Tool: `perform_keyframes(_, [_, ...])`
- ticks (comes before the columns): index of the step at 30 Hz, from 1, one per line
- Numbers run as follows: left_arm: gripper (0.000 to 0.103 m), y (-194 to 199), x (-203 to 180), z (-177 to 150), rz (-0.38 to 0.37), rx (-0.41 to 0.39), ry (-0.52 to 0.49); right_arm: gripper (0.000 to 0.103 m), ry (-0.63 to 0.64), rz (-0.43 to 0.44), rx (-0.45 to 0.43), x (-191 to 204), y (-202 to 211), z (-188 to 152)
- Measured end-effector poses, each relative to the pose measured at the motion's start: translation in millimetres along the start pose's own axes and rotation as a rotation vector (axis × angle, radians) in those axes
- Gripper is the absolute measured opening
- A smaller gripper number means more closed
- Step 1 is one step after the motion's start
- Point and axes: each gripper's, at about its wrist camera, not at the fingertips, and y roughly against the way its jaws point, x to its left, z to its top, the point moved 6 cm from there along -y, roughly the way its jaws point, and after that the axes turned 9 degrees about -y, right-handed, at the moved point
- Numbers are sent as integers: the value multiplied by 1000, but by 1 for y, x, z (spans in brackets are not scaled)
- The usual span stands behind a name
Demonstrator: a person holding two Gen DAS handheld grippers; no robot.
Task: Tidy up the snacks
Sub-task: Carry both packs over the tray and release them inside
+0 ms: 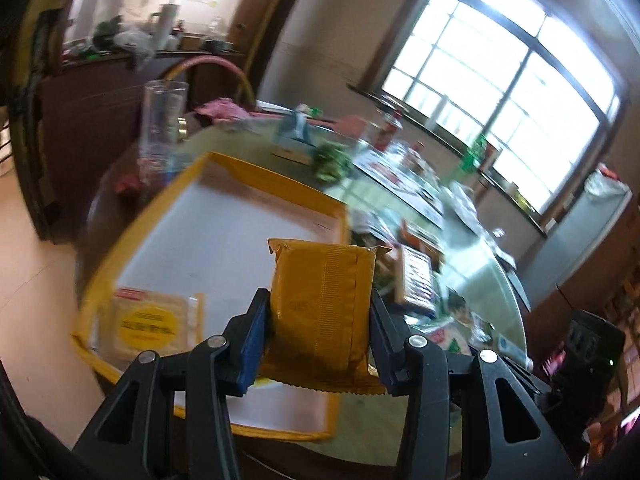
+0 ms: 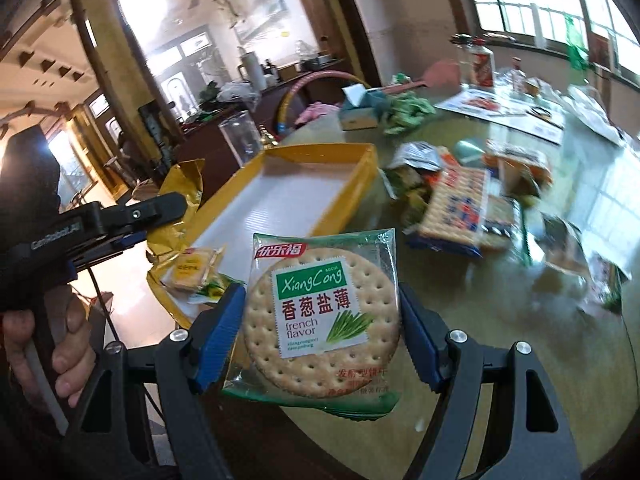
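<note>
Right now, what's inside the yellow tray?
One small yellow-labelled cracker packet lies in the near corner of the yellow tray; the rest of the visible white floor is bare. The held gold packet and green cracker pack hide part of the near floor.

Home dining room; cluttered round table [image 2: 500, 320]; sideboard [image 1: 100, 92].
</note>
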Motion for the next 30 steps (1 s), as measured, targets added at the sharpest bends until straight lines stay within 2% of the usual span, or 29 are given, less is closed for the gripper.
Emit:
perform_keyframes(6, [46, 11, 43, 11, 87, -31, 52, 76, 26, 26, 4, 21, -14, 13])
perform_keyframes(10, [46, 5, 60, 17, 116, -25, 63, 76, 25, 46, 22, 32, -28, 20])
perform_keyframes(16, [46, -23, 67, 18, 108, 19, 37, 76, 42, 43, 67, 50, -61, 29])
perform_keyframes(21, [46, -48, 77, 19, 153, 63, 9, 76, 81, 6, 106, 62, -94, 30])
perform_keyframes(23, [46, -62, 86, 15, 179, 113, 8, 76, 96, -14, 128, 65, -108, 29])
perform_keyframes(30, [47, -77, 98, 5, 228, 189, -3, 76, 184, -89, 158, 71, -134, 18])
